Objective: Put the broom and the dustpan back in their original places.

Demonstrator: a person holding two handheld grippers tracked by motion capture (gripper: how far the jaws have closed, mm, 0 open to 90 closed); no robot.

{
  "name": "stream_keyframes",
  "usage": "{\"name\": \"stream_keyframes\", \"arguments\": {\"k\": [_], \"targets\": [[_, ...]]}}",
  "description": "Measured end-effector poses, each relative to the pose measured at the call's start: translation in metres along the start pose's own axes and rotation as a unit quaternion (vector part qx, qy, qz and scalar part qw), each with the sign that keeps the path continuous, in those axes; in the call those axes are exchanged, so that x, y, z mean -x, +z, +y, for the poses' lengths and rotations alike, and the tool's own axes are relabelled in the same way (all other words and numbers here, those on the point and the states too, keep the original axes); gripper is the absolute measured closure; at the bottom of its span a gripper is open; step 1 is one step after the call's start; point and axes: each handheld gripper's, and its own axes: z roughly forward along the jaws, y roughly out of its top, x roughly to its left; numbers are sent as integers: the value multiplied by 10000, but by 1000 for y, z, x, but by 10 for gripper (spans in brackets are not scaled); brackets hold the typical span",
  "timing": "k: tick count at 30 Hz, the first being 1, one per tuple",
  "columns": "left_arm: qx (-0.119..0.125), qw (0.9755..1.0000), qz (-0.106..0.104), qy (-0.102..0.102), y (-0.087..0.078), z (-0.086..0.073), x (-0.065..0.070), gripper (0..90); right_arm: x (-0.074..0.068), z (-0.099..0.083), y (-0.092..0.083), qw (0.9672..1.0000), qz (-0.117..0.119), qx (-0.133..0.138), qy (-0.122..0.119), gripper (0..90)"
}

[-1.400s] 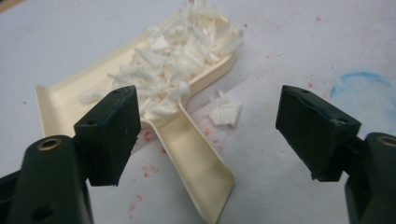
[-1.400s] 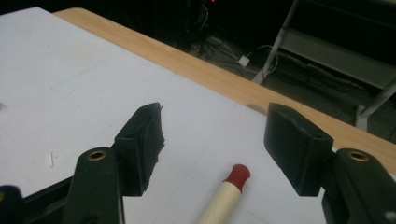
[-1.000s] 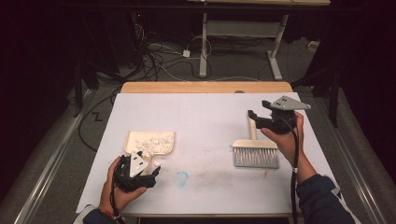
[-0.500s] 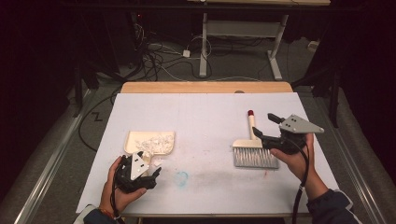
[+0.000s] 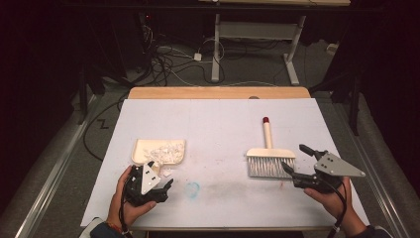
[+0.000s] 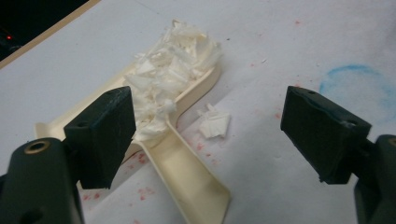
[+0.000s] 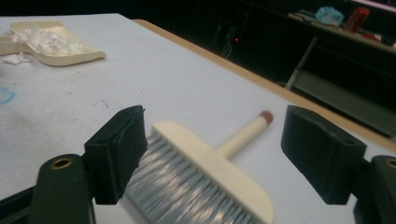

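A cream dustpan holding white paper shreds lies at the near left of the table. My left gripper stands open just behind it. In the left gripper view the pan's handle runs between the wide jaws of the left gripper, untouched. A cream brush with grey bristles and a red-tipped handle lies flat at the right. My right gripper is beside the bristle end, apart from it. Its jaws have just been opening, and the brush lies loose beyond the right gripper.
A white sheet covers the table, with a wooden strip along the far edge. Loose shreds lie beside the pan's handle. A blue ring mark is near the front middle. Cables and a desk frame stand on the floor beyond.
My right gripper has left the brush handle and come toward the near edge and down, with its jaws wider. The brush stays flat on the table. The left hand has not moved.
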Motion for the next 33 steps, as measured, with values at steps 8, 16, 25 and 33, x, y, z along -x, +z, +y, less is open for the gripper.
{"name": "stream_keyframes", "arguments": {"k": [8,16,25,33], "targets": [[12,10000,17,63,-4,-1,6,164,-10,-24,-15,9994,-204,-291,-24,206],[2,10000,1,59,-1,2,5,165,-8,-23,-19,9993,-264,-240,-59,208],[-29,10000,-64,9,2,5,5,165,-8,-23,-22,9988,-325,-313,-189,216],[-1,10000,-71,22,5,9,6,165,-8,-25,-22,9976,-447,-449,-289,217]]}}
